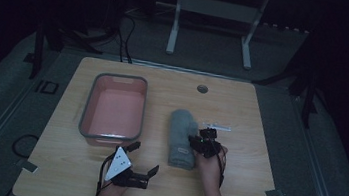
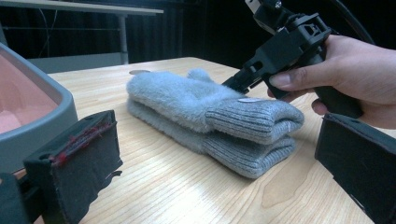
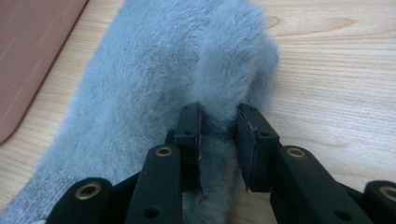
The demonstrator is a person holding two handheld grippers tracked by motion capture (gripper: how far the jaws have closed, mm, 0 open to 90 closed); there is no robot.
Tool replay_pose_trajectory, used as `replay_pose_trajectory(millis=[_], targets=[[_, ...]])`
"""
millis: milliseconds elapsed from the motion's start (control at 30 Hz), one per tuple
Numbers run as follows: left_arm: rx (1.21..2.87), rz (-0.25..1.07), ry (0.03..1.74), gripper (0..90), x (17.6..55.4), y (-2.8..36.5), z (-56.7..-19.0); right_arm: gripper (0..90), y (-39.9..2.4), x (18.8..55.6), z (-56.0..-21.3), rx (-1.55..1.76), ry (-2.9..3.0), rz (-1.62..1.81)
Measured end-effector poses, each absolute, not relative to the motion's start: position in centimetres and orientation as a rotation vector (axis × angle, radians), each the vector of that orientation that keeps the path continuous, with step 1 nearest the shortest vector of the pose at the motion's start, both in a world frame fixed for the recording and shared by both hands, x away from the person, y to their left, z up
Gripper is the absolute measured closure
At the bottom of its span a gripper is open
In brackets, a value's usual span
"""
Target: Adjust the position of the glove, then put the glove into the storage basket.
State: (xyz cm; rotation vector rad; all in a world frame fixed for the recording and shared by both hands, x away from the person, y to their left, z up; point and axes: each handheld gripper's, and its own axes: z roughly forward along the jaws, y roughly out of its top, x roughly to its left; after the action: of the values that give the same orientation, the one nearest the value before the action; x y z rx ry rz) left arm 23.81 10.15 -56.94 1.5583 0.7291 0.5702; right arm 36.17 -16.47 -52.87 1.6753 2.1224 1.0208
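1. From the high view, the grey mittens [image 1: 181, 138] lie stacked on the wooden counter [image 1: 247, 187], long axis running away from the person, ribbed cuffs at the near end. The right tool [image 1: 199, 136] sits just to their right, at the near half. The left tool [image 1: 145, 159] rests nearer the person, left of the mittens, jaws wide apart, just before the pink bin [image 1: 113, 110]. Dark room around; a white frame [image 1: 215, 17] stands on grey floor beyond.

2. Left gripper view: its own jaws are spread, nothing between them. Ahead, two mittens [image 2: 210, 116] one atop the other, cuffs pointing toward the tool, fluffy tips away. The right hand [image 2: 350, 79] brings the right tool [image 2: 238, 79] against their far side.

3. Right gripper view: the right tool [image 3: 219, 140] is clamped on a ridge of mitten [image 3: 154, 93] fur, jaws pinching the fluff. Bin corner [image 3: 32, 56] at upper left.
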Motion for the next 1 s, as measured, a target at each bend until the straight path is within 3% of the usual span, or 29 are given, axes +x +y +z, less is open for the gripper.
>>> replay_pose_trajectory(millis=[200,367,500,567,667,1000], targets=[[1.557,0.569,0.732,0.2,23.8,10.2,-56.9,69.6,-16.7,36.3,-50.9,1.64,2.096,1.048],[1.567,0.58,0.74,0.2,23.9,10.1,-56.9,44.4,-17.6,36.3,-50.0,1.57,2.125,1.068],[1.596,0.599,0.751,0.2,23.9,9.8,-56.8,34.0,-18.8,36.1,-49.7,1.562,2.149,1.096],[1.624,0.608,0.772,0.2,24.1,9.6,-56.7,22.4,-19.4,36.0,-49.5,1.532,2.202,1.121],[1.685,0.568,0.847,0.2,24.7,9.1,-56.3,13.9,-20.1,35.3,-49.3,1.369,2.279,1.13],[1.713,0.407,0.786,0.2,27.2,6.5,-52.8,16.2,-21.8,34.2,-48.9,1.186,2.293,1.243]])
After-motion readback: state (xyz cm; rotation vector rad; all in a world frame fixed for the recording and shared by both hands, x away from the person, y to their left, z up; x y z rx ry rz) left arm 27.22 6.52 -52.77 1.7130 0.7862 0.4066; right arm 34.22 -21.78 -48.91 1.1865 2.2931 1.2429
